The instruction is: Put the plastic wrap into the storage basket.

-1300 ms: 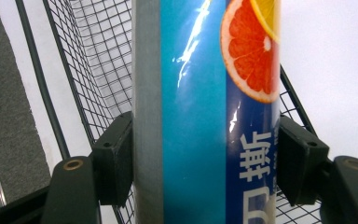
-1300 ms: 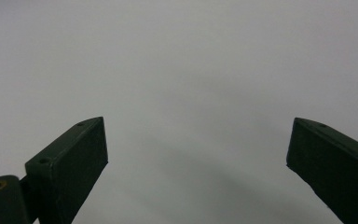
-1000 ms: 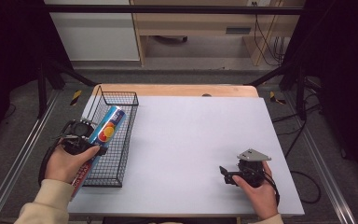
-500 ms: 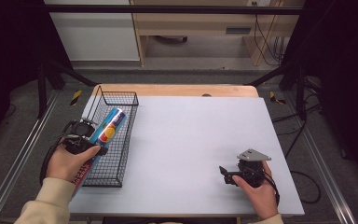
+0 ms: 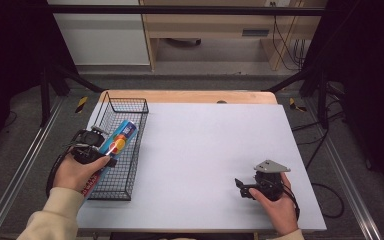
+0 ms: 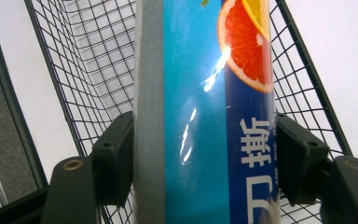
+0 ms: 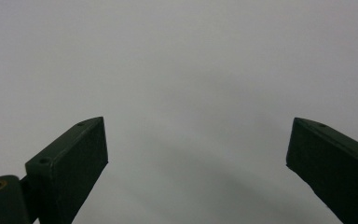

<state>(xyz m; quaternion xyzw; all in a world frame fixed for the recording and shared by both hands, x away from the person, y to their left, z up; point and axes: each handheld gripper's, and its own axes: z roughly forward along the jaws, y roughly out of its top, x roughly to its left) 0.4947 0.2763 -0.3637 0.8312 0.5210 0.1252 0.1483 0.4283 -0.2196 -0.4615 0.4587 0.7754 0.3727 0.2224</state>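
A long blue box (image 5: 120, 137) with an orange fruit picture lies tilted over the black wire basket (image 5: 129, 107) at the table's left edge. My left gripper (image 5: 102, 150) is shut on the blue box (image 6: 205, 116), its pads (image 6: 114, 158) pressing both long sides, with the basket's mesh (image 6: 74, 70) behind it. My right gripper (image 5: 240, 188) rests low on the white table (image 5: 205, 145) near the front right, held by a hand. In the right gripper view its jaws stand wide apart with nothing between the fingertips (image 7: 86, 144).
A red strip (image 5: 89, 186) lies along the basket's near left side, partly under the left hand. A wooden board (image 5: 190, 96) edges the table's far side. Metal rails (image 5: 15, 175) run along the floor on the left.
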